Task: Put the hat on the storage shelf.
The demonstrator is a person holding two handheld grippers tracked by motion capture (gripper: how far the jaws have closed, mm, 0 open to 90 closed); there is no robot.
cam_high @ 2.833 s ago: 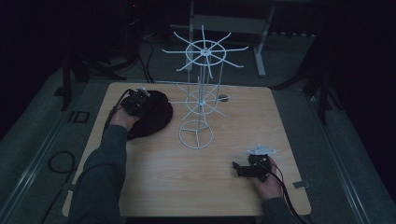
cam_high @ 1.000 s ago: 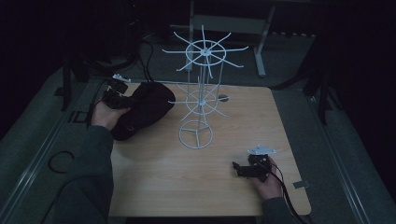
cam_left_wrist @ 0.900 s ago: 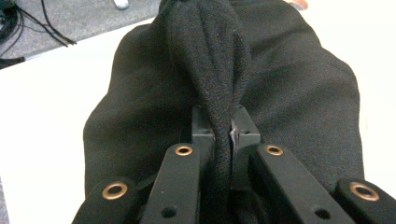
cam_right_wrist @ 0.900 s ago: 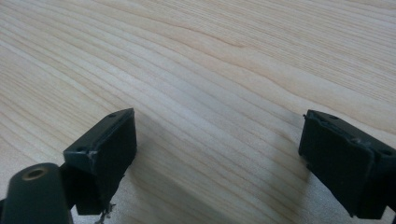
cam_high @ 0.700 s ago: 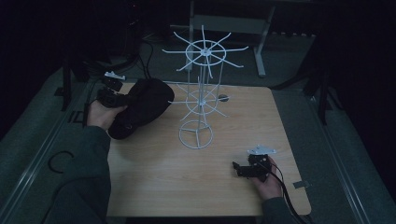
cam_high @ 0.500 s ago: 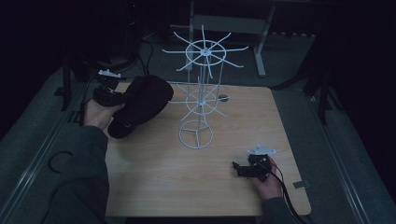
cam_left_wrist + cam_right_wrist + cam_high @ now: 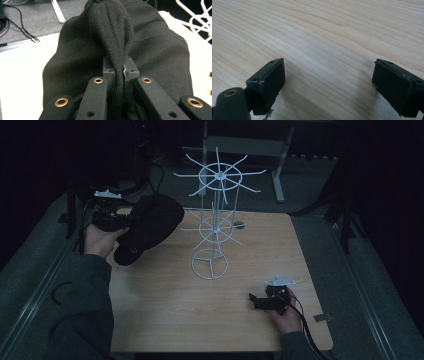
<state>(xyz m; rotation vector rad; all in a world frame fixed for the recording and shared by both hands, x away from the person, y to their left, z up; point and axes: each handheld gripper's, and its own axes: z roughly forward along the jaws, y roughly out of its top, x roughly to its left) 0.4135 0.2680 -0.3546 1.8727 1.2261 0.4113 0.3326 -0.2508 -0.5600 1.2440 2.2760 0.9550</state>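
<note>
One black hat [image 7: 150,225] off table [image 7: 165,315] edge

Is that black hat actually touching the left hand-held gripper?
Touching. The left gripper view shows a fold of the black hat pinched tight between the jaws of the left hand-held gripper, fabric pressed against both sides.

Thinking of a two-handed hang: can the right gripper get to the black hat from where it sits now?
Probably yes. The right gripper rests open on the table's near right, and the black hat, pinched by the left gripper, hangs far left. The white wire rack stands between them, but bare wood in front leaves a path.
</note>
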